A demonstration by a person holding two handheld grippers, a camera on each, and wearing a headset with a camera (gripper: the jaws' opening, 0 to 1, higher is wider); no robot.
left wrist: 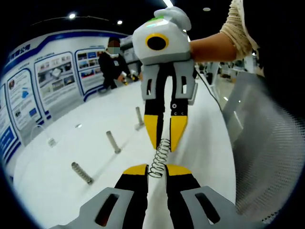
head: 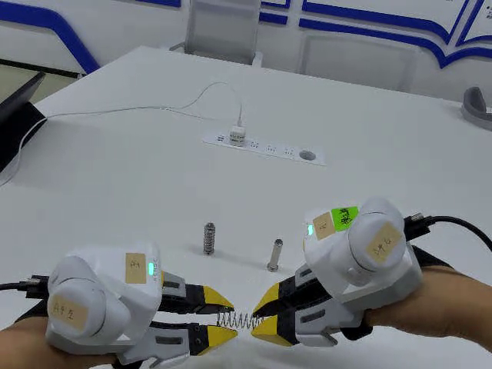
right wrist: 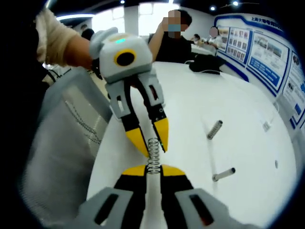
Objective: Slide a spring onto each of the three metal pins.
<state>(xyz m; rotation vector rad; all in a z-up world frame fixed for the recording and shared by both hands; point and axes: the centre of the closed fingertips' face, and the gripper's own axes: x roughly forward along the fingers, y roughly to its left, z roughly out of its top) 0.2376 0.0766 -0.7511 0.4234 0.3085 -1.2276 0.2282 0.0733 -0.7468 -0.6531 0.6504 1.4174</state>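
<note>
A small steel spring (head: 238,319) hangs in the air between my two grippers, above the near edge of the white table (head: 115,177). My left gripper (head: 224,316) is shut on its left end and my right gripper (head: 260,318) on its right end. In the left gripper view the spring (left wrist: 160,157) runs from my own jaws up to the right gripper (left wrist: 165,136). Three upright pins stand beyond: one with a spring on it (left wrist: 81,173), two bare (left wrist: 113,141) (left wrist: 138,118). The head view has the sprung pin (head: 208,238) and a bare pin (head: 274,254).
A white power strip (head: 265,147) with a plugged charger (head: 237,137) and its cable lies mid-table. A chair (head: 223,27) stands at the far edge, a dark object (head: 15,115) at the left edge. People stand in the background (right wrist: 178,40).
</note>
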